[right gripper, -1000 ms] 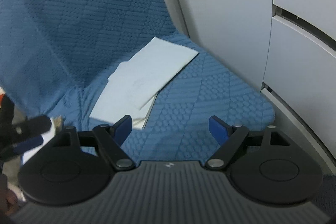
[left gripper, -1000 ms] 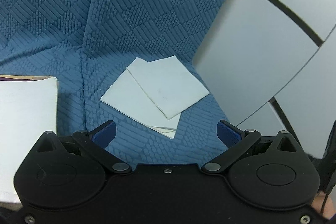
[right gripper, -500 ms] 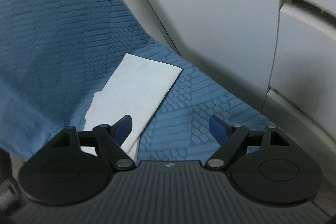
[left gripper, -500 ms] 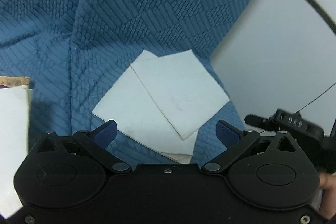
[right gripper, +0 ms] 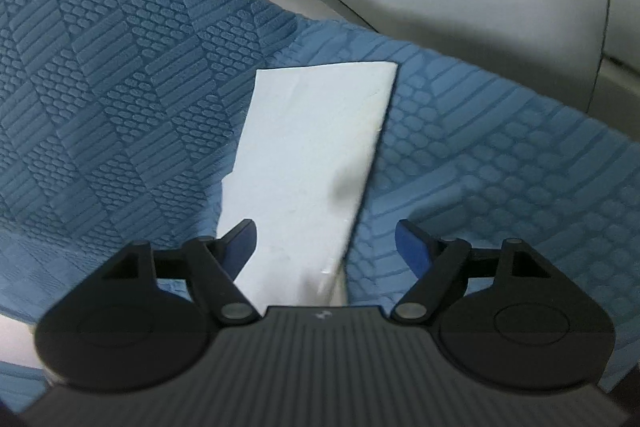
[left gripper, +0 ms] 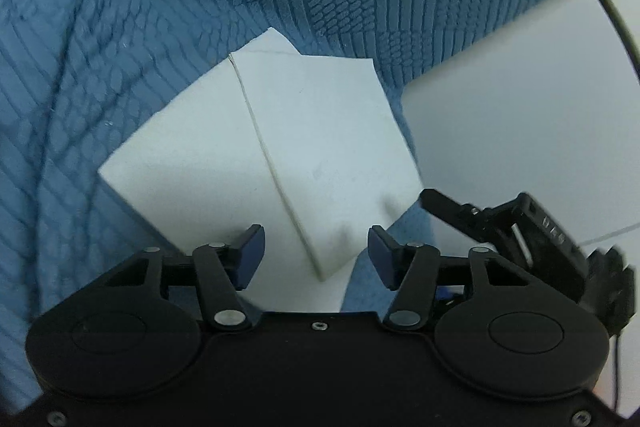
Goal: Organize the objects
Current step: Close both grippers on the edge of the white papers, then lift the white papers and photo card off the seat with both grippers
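Closing its jaws, the left gripper [left gripper: 316, 253] is straddling a corner of the white paper sheets [left gripper: 280, 155] lying on the blue textured cover [left gripper: 120, 27], while the right gripper [right gripper: 325, 241] is hanging spread over those sheets' edge.

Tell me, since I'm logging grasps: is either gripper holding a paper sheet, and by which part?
Neither holds anything yet. The closing left gripper straddles the top sheet's near corner, pads not touching; the right gripper is open over its edge.

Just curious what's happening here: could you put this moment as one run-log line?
left claw: closing over top white sheet, not gripping | right claw: open over sheet edge | surface: blue textured cover
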